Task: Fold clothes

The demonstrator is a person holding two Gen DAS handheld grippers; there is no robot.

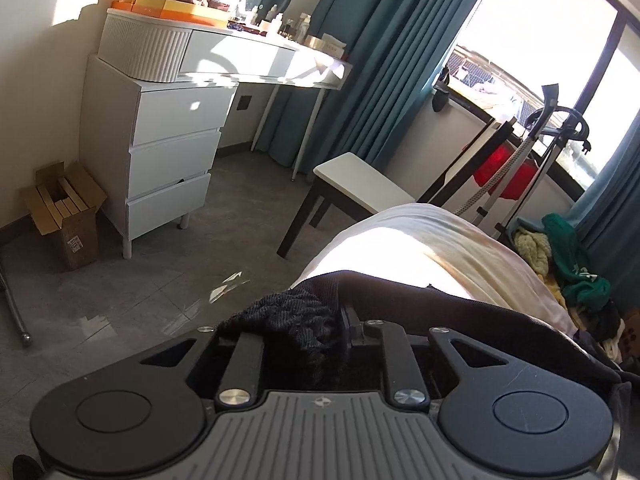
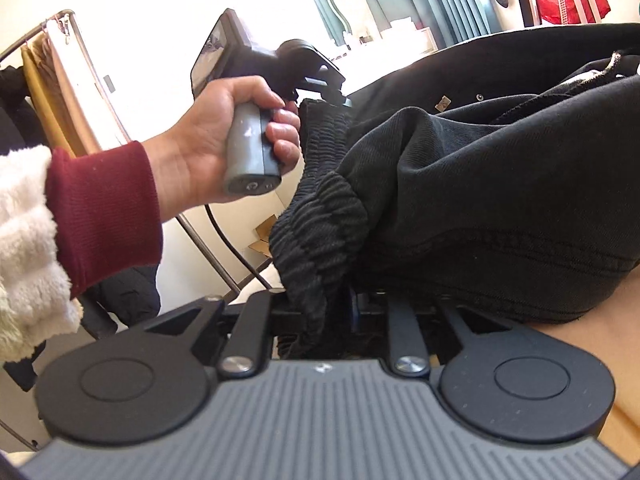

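Observation:
A black garment with a ribbed elastic waistband (image 2: 320,224) hangs between both grippers above the bed. My right gripper (image 2: 344,304) is shut on the waistband's lower part; its fingertips are hidden under cloth. My left gripper (image 1: 340,320) is shut on the same black garment (image 1: 292,312), with ribbed cloth bunched over its fingers. In the right wrist view the left gripper (image 2: 324,96) is held by a hand at upper centre and pinches the waistband's top. The garment's body (image 2: 500,184) drapes to the right.
A bed with a white cover (image 1: 420,248) lies ahead of the left gripper. A white stool (image 1: 360,180), white drawers (image 1: 160,152), a cardboard box (image 1: 64,216), teal curtains (image 1: 360,60) and a pile of clothes (image 1: 568,264) stand around. A clothes rack (image 2: 60,80) is at the left.

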